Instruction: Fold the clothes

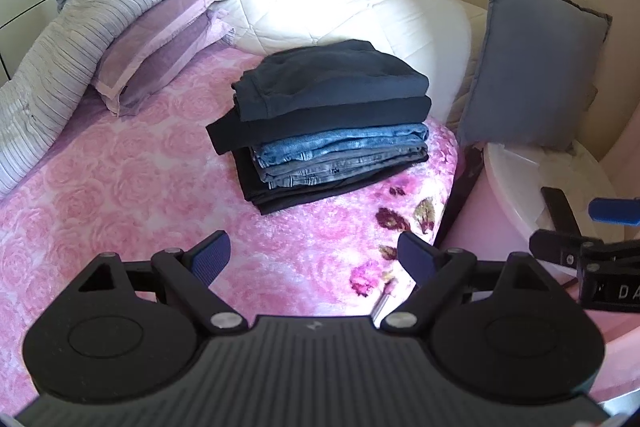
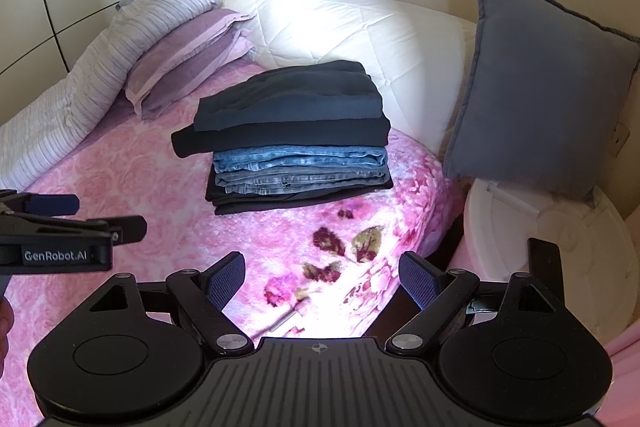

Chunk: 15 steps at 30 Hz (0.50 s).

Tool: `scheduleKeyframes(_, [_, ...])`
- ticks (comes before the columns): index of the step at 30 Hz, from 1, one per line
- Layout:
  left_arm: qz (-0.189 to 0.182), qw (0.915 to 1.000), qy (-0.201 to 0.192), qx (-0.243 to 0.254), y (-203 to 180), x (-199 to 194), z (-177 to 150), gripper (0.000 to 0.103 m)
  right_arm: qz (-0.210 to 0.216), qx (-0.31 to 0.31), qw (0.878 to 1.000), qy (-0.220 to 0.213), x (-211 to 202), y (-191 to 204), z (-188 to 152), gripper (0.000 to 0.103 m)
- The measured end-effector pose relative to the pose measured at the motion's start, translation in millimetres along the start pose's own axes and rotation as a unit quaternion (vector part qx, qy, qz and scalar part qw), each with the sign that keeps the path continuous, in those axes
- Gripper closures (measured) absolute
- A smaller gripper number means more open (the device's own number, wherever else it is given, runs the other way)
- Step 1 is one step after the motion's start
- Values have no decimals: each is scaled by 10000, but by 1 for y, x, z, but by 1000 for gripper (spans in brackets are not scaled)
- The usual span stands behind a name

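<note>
Folded clothes stack (image 1: 326, 119) lies beyond both empty, spread tools (image 1: 314, 259) (image 2: 322, 281).

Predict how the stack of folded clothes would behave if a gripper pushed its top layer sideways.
The stack is several soft layers, so the top navy garment would probably slide or rumple rather than move the pile. The jeans look denser and likely stay put. The plush blanket underneath may let the whole pile lean.
</note>
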State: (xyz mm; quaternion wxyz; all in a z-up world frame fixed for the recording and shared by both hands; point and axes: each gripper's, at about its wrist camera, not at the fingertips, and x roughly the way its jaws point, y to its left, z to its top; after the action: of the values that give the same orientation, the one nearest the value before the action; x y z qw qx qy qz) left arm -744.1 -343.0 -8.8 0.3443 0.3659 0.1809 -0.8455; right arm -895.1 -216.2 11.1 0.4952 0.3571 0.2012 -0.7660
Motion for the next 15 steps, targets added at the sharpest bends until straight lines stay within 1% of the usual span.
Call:
scheduleKeyframes(3, [-40,9998,45,-166,3,1,2,14,-22,-1,10000,23,1,0,-1,16])
scheduleKeyframes(7, [45,9997,77,-220,4,3,2,14,-32,-3,10000,62,2,-1,-1,16])
scheduleKeyframes(15, [92,9996,60,-262,5,6,4,14,-14,-37,10000,83,6,0,1,16])
